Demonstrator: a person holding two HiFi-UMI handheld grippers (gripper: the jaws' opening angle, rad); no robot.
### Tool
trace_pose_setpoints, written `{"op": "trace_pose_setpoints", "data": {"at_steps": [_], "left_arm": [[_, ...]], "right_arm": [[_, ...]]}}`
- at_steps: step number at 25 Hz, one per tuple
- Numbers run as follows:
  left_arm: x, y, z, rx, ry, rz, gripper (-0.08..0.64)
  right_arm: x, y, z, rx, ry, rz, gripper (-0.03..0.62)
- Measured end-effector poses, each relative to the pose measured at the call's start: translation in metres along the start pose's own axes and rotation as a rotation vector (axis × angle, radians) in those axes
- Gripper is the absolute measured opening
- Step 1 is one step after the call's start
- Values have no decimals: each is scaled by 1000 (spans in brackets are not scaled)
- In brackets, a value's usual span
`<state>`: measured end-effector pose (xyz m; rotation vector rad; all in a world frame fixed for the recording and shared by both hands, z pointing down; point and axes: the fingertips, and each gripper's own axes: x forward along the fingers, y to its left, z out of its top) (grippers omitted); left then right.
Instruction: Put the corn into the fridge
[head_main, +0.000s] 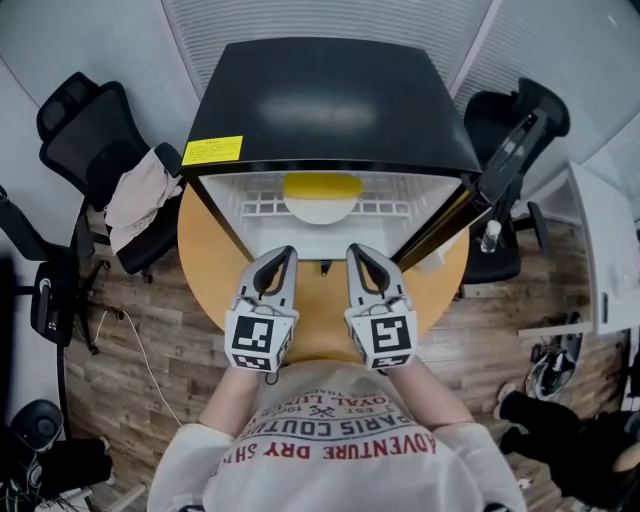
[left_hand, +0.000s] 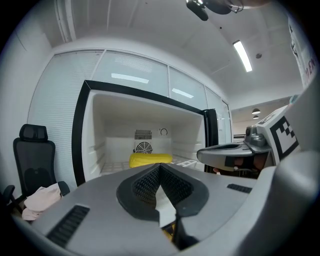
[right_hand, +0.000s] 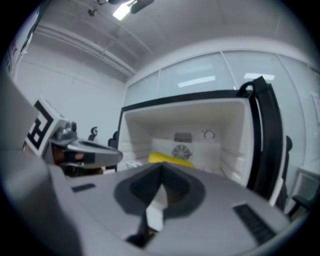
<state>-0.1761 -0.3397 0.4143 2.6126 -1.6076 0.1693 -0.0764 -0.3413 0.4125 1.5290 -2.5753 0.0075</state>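
Observation:
The yellow corn (head_main: 322, 186) lies inside the open black fridge (head_main: 330, 100), on a white plate (head_main: 320, 211) over the white wire shelf. From the left gripper view the corn (left_hand: 150, 159) shows in front of the fridge's back fan, and the right gripper view has the corn (right_hand: 170, 158) there too. My left gripper (head_main: 289, 252) and right gripper (head_main: 355, 250) hover side by side just before the fridge opening, above the table. Both are shut and hold nothing. Each points level into the fridge, left gripper (left_hand: 159, 166) and right gripper (right_hand: 161, 166).
The fridge stands on a round wooden table (head_main: 212, 268); its door (head_main: 500, 170) swings open to the right. A black chair with a cloth (head_main: 140, 195) over it is at the left, another chair (head_main: 505, 120) behind the door. A bottle (head_main: 490, 235) stands near the door.

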Motion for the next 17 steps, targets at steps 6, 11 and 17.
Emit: {"op": "trace_pose_setpoints", "data": {"at_steps": [6, 11, 17], "left_arm": [[5, -1, 2, 25, 20, 13, 25], [6, -2, 5, 37, 22, 22, 25], [11, -3, 8, 37, 22, 22, 25]], "right_arm": [[1, -2, 1, 13, 0, 8, 29], [0, -3, -2, 20, 14, 15, 29], [3, -4, 1, 16, 12, 23, 29]]}}
